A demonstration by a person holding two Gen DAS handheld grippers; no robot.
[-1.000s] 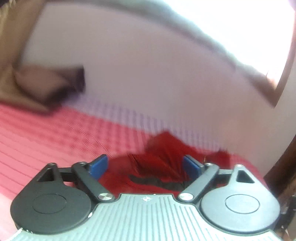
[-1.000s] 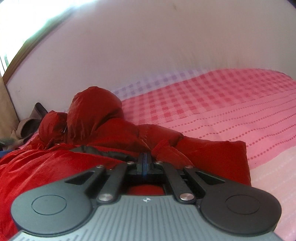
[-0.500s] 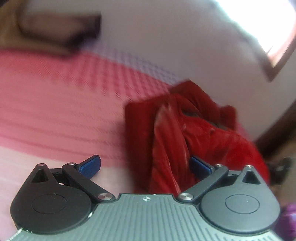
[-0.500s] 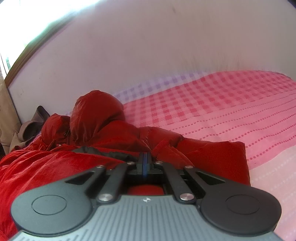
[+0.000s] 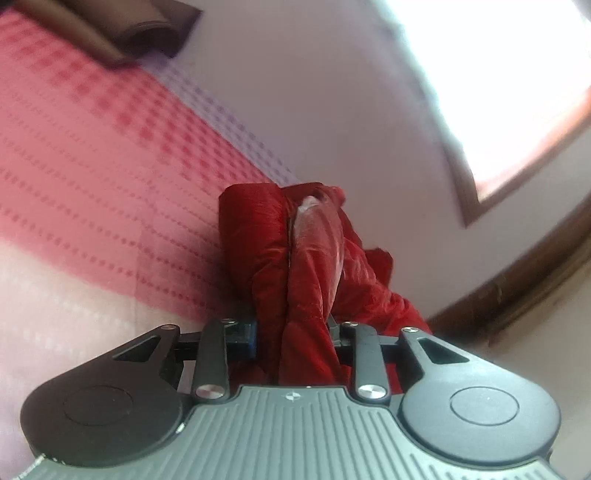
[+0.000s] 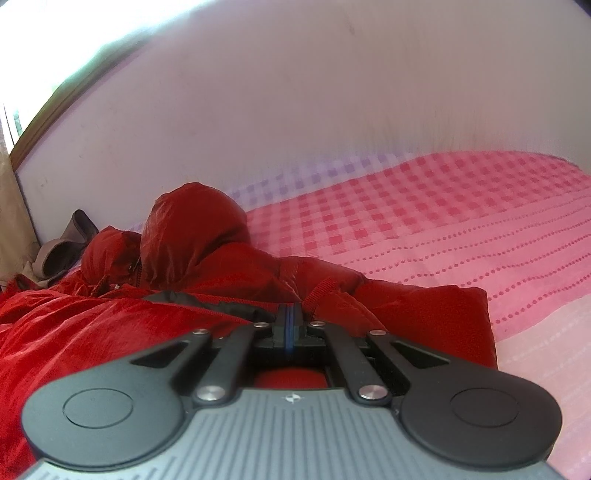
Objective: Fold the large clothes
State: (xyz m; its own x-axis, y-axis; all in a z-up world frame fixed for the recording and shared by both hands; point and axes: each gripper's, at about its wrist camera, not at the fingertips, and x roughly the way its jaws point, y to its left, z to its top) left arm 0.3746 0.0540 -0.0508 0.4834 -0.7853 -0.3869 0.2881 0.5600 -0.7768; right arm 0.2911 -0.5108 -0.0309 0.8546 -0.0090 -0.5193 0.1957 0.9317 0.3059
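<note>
Left wrist view. Left gripper (image 5: 291, 334) has just been closing, and a bunched ridge of the red jacket (image 5: 310, 266) sits between its jaws; blue pads pinch the puffy cloth from both sides. Beyond the grip the jacket runs away as a narrow folded ridge toward the wall (image 5: 332, 110). To the left, bare pink checked bedspread (image 5: 92, 166); a brown cushion (image 5: 122, 26) at the far end; bright window (image 5: 498, 74) upper right. Frame slightly blurred.

Right wrist view. Right gripper (image 6: 290, 328) clenched tight, pads pressed together. It sits low against the jacket (image 6: 110, 332). Whether a thin layer is pinched between the pads I cannot tell. The jacket lies on the near left part of the bed, hood (image 6: 192, 229) puffed up toward the wall, one sleeve or side panel already laid flat to the right on the bedspread (image 6: 443, 221). Some brownish cloth (image 6: 62, 251) in the far left corner.

Step in hand, as I read it: early to middle of the fold. Left gripper takes hold of an edge or sleeve section while the right pins or holds the body.

Next move likely calls for lifting the gripped ridge and carrying it across the body, keeping the right side anchored. Slippery, puffy fabric: grip may slide, and the fold may spring open.
</note>
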